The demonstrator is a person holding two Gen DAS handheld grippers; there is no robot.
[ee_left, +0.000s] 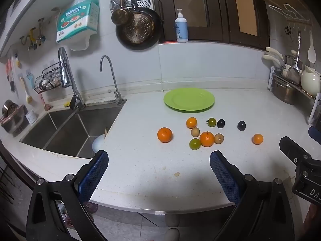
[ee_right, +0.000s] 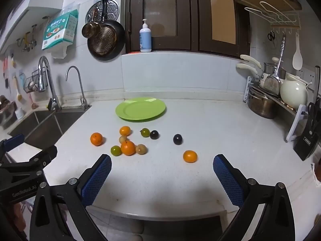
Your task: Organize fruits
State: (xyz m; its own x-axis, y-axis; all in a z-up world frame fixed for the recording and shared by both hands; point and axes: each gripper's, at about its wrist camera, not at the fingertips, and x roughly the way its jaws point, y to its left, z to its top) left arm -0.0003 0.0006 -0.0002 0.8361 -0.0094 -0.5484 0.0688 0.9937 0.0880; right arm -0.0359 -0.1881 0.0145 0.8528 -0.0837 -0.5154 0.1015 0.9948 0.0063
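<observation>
Left wrist view was filled by the white counter (ee_left: 140, 176), with the left gripper (ee_left: 158, 170) held low over its near edge, jaws spread as wide as they go and nothing between the blue pads (ee_left: 94, 176). Beyond it a green plate (ee_left: 189, 100) was seen lying bare near the back wall, and the fruits were scattered loose on the counter in front of it, none yet on the plate. A large orange (ee_left: 165, 134) was set apart to the left; a second stemmed orange (ee_left: 207, 139) was clustered with a green fruit (ee_left: 194, 144) and two brownish ones (ee_left: 219, 138), touching or nearly so. Two dark fruits (ee_left: 241, 126) and a small orange (ee_left: 257, 139) were spread toward the right. In the right wrist view the right gripper (ee_right: 162, 172) was likewise held fully open and empty, pointed down at the counter, with that small orange (ee_right: 190, 156) lying just ahead of its fingers. The sink (ee_left: 66, 132) was seen off to the left, well apart from the fruit. Judged from this layout, the plate had been put out as the gathering place, and both grippers were kept wide and tilted down so that a round fruit could be straddled from above. The clustered pieces were likely to be nudged and rolled when one was taken.
</observation>
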